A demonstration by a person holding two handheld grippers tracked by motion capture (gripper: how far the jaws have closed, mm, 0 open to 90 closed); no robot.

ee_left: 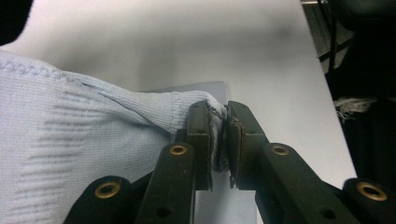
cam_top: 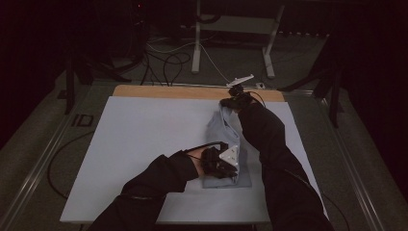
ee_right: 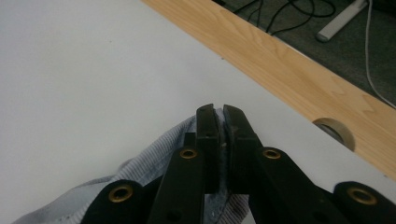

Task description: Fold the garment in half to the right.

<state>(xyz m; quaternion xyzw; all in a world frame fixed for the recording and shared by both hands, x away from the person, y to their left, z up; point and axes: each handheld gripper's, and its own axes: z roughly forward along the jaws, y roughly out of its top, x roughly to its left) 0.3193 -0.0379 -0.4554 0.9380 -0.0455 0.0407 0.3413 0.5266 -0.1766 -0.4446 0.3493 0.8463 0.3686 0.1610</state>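
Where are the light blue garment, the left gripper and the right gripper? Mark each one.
light blue garment [cam_top: 225,129]: high view, folded middle of the cloth.
left gripper [ee_left: 220,140]: left gripper view, between the tips, shut on a knit edge.
right gripper [ee_right: 220,122]: right gripper view, between the tips, pinching cloth.

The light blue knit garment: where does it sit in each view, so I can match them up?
High view: the light blue knit garment lies right of centre on the white board, stretched between both tongs.
Left gripper view: it fills the left side, its edge pinched in the left tongs.
Right gripper view: bottom centre, clamped by the right tongs.
Shared landmark: the white board.
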